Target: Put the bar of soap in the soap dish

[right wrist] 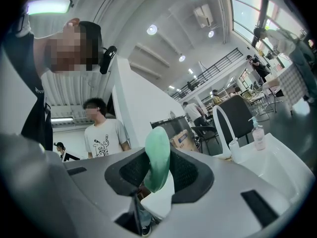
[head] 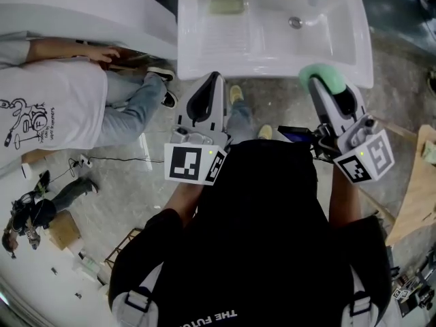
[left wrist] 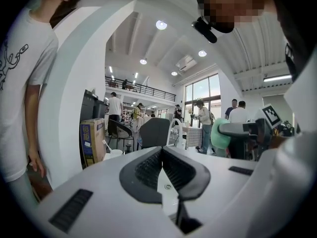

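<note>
The fingers of the right gripper are pinching the green bar of soap edgewise, and its upper half is projecting above the pads. The fingers of the left gripper are pressing together on nothing. Both grippers are hovering just short of the white sink. A pale rectangular item on the sink's far left ledge, judged to be the soap dish, is lying well apart from the soap. Pick-up is complete; carrying across and placing are remaining.

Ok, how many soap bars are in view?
1: the green soap bar gripped in the right claw, near the sink's front edge. Others may be hidden.
</note>
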The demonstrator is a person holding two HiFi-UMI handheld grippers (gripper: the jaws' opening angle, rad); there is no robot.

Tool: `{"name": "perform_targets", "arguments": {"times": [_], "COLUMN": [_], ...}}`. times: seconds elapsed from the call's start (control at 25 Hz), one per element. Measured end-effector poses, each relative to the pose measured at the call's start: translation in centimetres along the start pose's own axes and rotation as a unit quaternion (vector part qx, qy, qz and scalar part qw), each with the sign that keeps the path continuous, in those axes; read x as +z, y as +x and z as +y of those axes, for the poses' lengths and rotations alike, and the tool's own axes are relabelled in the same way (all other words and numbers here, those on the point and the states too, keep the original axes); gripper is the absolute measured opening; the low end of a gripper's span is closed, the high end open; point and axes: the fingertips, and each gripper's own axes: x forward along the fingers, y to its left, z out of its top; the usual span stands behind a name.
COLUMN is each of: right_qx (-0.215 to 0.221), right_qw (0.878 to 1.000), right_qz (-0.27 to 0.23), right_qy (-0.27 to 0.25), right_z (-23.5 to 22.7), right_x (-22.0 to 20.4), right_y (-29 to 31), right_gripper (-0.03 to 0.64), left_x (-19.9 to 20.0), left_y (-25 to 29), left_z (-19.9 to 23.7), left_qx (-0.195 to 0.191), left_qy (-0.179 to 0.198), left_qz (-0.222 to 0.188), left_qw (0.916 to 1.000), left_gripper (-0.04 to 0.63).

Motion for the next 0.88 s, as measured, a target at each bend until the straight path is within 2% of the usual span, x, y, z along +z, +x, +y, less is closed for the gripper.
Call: {"name": "perform_targets", "arguments": {"times": [0.32,0.64,0.88], "right_qx": [-0.009,-0.017,-0.018], "right_qw": [1.000,1.000,1.000], "right_qz": [0.001,0.016,0.018], "right_qy": [0.000,-0.001,-0.009], "right_z": [-0.5,-1.1,0.8], "right_x": [1.0,0.9,1.2], "right_y": [1.8,7.8,9.5], "right_gripper": [0.127,0.127,0.127], "left_x": [1.0,2.0,3.0], "left_y": [2.0,4.6,3.7], "left_z": [1.1,6.7,8.7], "left_qx": [-0.014,-0.017,-0.019], "left_qy": [0.000,-0.005,-0.010], "left_qz": [0.004,0.005,-0.001], "left_qw": [0.9999,0.9998,0.9998], "left_gripper": [0.003,0.004,0.003]}}
